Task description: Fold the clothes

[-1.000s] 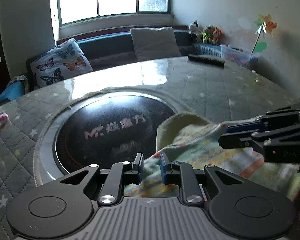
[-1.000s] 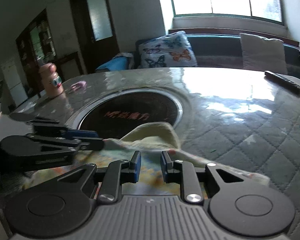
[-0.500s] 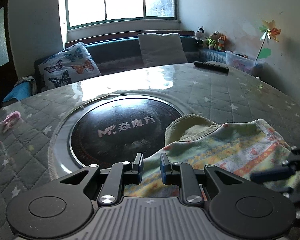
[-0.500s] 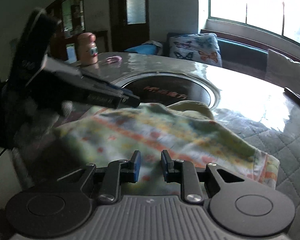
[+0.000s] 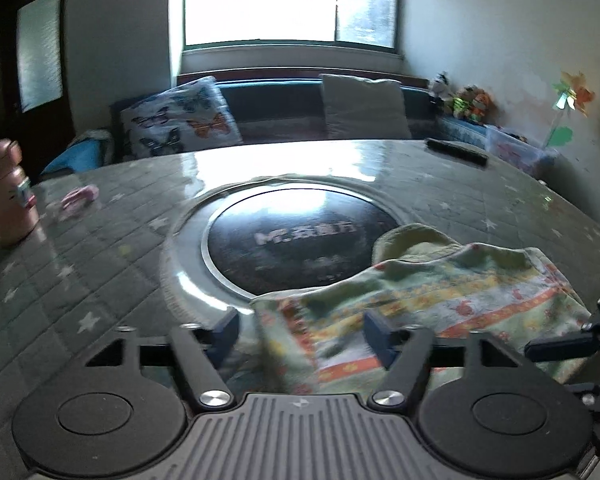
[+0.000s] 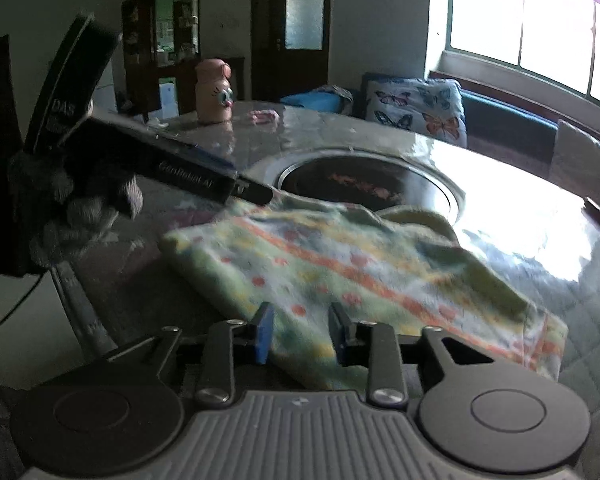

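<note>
A small garment (image 5: 420, 296) with green, yellow and orange stripes lies folded on the round table, partly over the dark hotplate (image 5: 300, 236). It also shows in the right wrist view (image 6: 360, 272). My left gripper (image 5: 302, 330) is open wide over the garment's near left corner. My right gripper (image 6: 300, 332) is open over the garment's near edge. The left gripper also shows from the side in the right wrist view (image 6: 252, 192) at the cloth's far left corner. The right gripper's fingertips (image 5: 560, 346) show at the right edge of the left wrist view.
A pink bottle (image 6: 214, 92) and a small pink item (image 6: 264, 117) stand at the table's far left. A black remote (image 5: 456, 151) lies at the far right. The quilted table cover (image 5: 80, 272) spreads all around. A sofa with cushions (image 5: 180, 120) is behind.
Both grippers were shut on the garment and have opened, letting it drop flat on the table. Both have drawn back a little towards the near edge.
</note>
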Action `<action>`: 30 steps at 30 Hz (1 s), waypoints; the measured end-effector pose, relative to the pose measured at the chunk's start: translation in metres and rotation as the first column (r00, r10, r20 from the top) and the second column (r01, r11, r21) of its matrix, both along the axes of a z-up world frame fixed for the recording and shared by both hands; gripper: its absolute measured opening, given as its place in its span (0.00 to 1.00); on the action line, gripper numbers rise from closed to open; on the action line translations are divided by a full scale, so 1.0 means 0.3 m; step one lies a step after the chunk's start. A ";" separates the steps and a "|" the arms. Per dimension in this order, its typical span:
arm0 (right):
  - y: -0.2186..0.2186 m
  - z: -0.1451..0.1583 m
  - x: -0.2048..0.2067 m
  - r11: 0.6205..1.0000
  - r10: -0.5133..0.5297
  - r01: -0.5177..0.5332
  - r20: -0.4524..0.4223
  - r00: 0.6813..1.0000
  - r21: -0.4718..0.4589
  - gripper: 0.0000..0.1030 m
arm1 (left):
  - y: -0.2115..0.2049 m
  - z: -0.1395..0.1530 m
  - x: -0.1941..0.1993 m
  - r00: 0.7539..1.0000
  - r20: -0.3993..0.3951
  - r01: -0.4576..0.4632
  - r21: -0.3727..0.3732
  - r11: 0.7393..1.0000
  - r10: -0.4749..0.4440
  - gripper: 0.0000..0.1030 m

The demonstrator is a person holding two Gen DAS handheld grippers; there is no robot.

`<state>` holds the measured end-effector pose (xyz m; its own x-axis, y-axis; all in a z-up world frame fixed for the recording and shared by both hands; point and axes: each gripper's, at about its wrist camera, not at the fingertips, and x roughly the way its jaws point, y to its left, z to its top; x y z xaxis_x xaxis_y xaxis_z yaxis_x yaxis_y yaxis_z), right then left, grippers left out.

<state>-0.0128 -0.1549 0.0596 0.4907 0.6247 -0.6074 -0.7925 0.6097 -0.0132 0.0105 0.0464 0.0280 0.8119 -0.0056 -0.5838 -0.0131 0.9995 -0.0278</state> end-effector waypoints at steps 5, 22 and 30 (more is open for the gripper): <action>0.083 0.014 -0.009 0.996 0.085 -0.085 0.005 0.996 0.009 0.50 | 0.072 -0.005 -0.013 0.997 -0.025 -0.076 -0.037 0.996 0.075 0.76; 0.396 -0.051 -0.088 0.927 0.352 -0.335 0.087 0.932 -0.165 0.43 | 0.186 -0.038 -0.015 0.985 -0.124 -0.149 -0.270 0.951 0.119 0.63; 0.396 -0.052 -0.065 0.947 0.302 -0.290 0.075 0.950 -0.137 0.16 | 0.178 -0.040 -0.002 0.984 -0.154 -0.135 -0.350 0.927 0.086 0.63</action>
